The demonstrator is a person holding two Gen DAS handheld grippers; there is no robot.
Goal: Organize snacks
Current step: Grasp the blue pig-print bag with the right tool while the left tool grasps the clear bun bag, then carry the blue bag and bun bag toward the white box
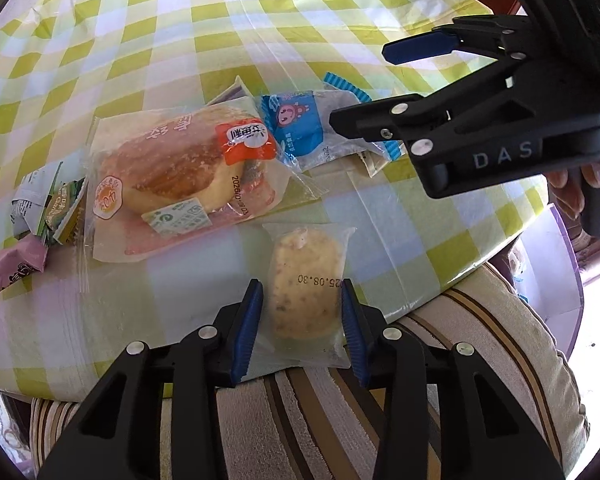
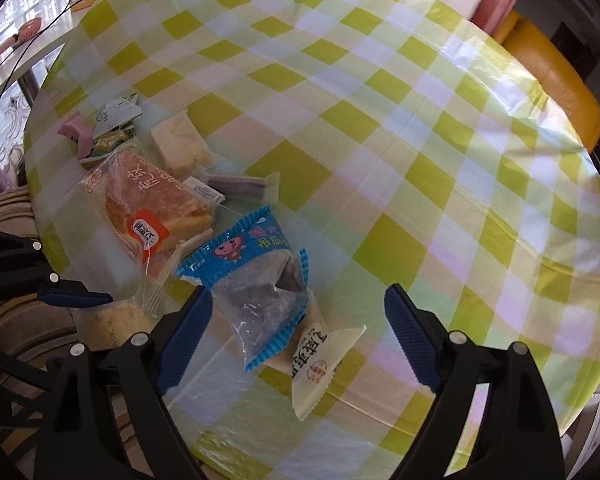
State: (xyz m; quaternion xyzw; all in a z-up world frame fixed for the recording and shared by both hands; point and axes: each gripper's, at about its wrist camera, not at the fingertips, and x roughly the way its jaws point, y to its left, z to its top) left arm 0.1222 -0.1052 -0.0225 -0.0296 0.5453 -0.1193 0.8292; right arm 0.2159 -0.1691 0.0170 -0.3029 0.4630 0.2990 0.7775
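Observation:
A small pale pastry in a clear wrapper [image 1: 304,284] lies at the near table edge. My left gripper [image 1: 302,320] straddles it, both blue pads against the wrapper's sides. A big bread packet with an orange label [image 1: 180,176] [image 2: 152,208] lies just beyond, and a blue cartoon packet [image 1: 300,128] [image 2: 256,280] to its right. My right gripper [image 2: 298,340] hovers wide open above the blue packet and a cream packet [image 2: 320,368], holding nothing. In the left wrist view the right gripper [image 1: 358,87] comes in from the right.
Several small candy packets [image 1: 48,208] [image 2: 108,132] are heaped left of the bread. A pale square cake [image 2: 180,144] and a purple-striped packet [image 2: 240,186] lie behind it. The round checked tablecloth [image 2: 380,140] ends close by; striped fabric [image 1: 340,420] is below, an orange chair [image 2: 556,80] beyond.

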